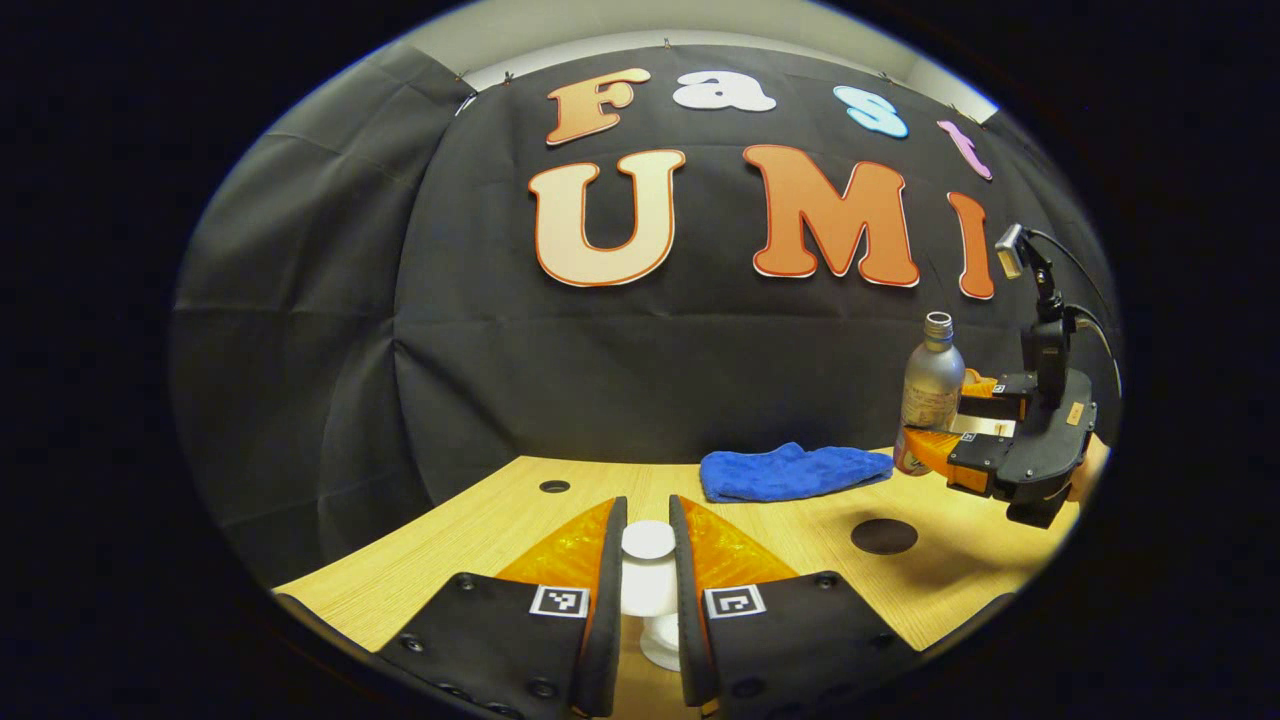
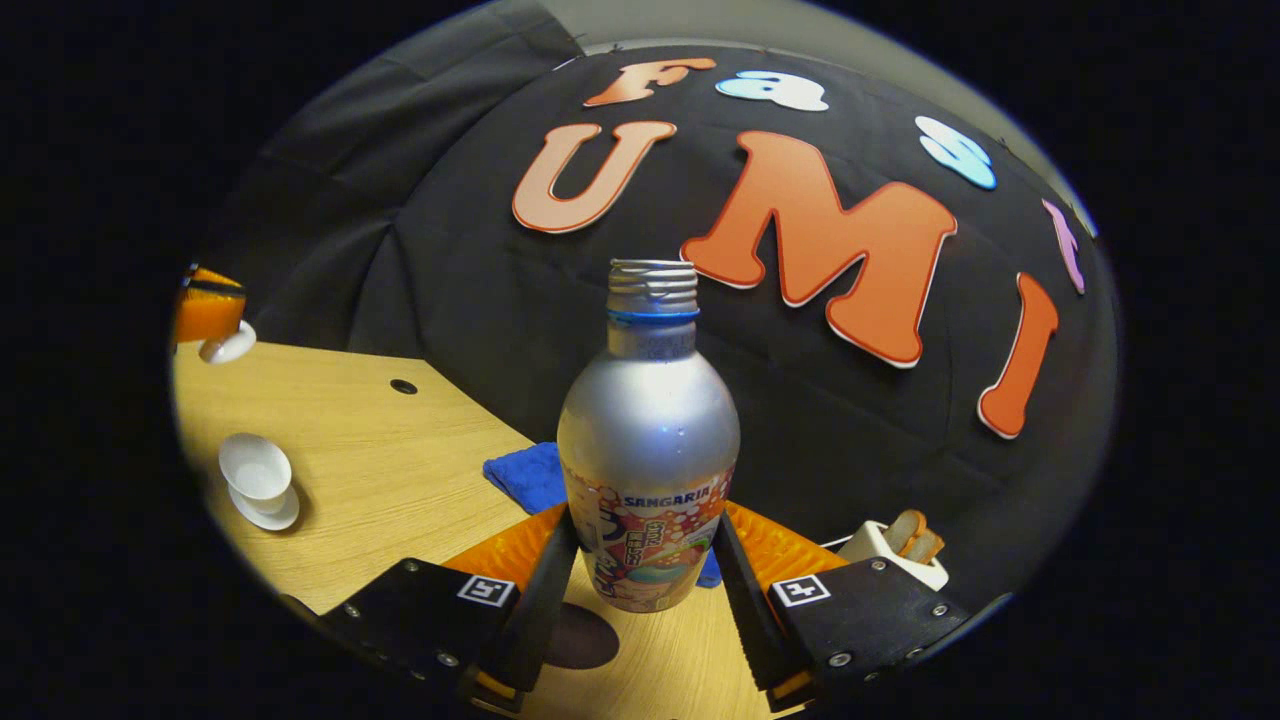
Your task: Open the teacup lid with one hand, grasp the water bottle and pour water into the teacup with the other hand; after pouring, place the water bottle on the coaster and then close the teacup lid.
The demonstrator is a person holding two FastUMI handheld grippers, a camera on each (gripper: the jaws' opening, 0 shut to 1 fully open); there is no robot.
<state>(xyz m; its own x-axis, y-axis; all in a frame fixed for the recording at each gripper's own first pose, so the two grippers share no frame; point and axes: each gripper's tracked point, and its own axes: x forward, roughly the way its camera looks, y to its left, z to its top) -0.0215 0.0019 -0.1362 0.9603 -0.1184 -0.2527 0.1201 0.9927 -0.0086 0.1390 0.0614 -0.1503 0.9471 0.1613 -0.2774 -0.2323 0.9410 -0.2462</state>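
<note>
My left gripper (image 1: 648, 505) is shut on the white teacup lid (image 1: 648, 575), held up off the table; the right gripper view has that gripper (image 2: 205, 305) at far left with the lid (image 2: 228, 347) under it. The white teacup (image 2: 256, 465) stands uncovered on its saucer (image 2: 268, 512). My right gripper (image 2: 646, 520) is shut on the lower body of an upright silver water bottle (image 2: 648, 430) with a coloured label and no cap. In the left gripper view the bottle (image 1: 932, 385) and right gripper (image 1: 945, 415) are at far right. A dark round coaster (image 1: 884, 536) lies before them, partly hidden (image 2: 590, 640).
A blue cloth (image 1: 790, 470) lies by the table's back edge, left of the bottle. A white holder with bread slices (image 2: 900, 545) stands at the right. A small round hole (image 1: 554, 486) sits in the wooden tabletop (image 1: 500, 540) near the back left.
</note>
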